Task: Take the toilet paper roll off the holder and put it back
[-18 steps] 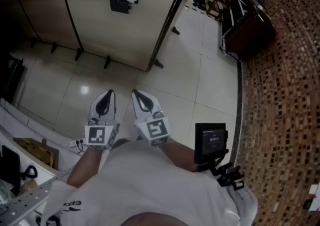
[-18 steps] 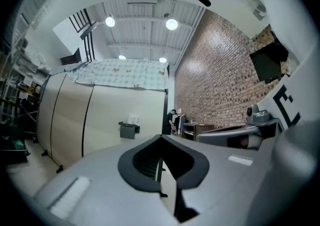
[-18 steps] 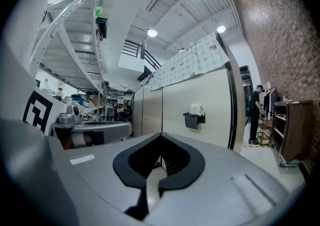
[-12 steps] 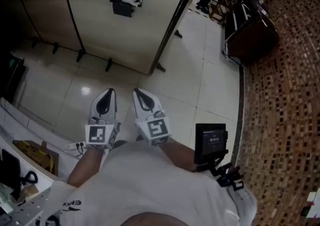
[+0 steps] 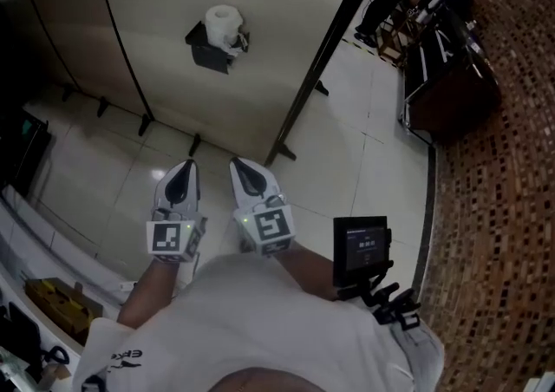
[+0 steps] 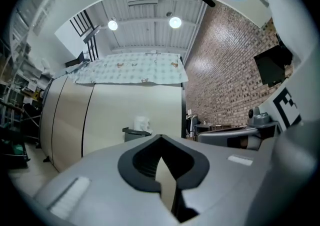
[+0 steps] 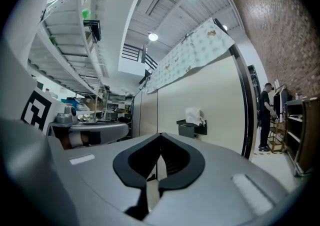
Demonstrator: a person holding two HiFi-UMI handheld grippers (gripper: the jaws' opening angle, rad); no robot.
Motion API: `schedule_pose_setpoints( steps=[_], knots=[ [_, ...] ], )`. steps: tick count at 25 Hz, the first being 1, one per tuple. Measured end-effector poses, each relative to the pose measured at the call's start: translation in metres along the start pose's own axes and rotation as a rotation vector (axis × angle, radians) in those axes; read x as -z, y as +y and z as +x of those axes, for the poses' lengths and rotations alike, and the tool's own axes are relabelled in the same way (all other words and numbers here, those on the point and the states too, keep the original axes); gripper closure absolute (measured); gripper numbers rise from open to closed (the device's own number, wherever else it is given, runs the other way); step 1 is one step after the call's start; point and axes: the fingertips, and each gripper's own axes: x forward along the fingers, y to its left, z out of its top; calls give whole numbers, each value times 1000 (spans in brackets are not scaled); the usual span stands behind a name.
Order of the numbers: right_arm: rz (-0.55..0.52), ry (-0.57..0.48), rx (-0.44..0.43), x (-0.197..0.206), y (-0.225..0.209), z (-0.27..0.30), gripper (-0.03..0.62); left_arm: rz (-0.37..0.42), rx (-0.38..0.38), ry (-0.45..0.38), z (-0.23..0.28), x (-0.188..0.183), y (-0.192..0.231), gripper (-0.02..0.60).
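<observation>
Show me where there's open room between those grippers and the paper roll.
Bare tiled floor lies between the left gripper, the right gripper and the beige partition. The panel around the toilet paper roll and its holder is bare too. More open tile runs right toward the dark cabinet. Clutter crowds the lower left.

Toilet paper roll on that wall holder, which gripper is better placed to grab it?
Left gripper, narrowly: its view has the toilet paper roll almost dead ahead, while the right gripper sees it off to one side. Both are shut, side by side, well short of it.
</observation>
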Motion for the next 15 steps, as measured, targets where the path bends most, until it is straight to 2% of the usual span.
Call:
schedule_pose_setpoints(
  steps=[5, 9, 15],
  knots=[
    [-14, 2, -10, -7, -66, 52, 580, 11, -17, 4, 82, -7, 5, 580],
    [23, -3, -27, -18, -115, 90, 580, 3, -57, -1, 144, -8, 14, 580],
    [-4, 22, -35, -24, -155, 140, 580, 38, -67, 5, 204, -16, 35, 580]
  ],
)
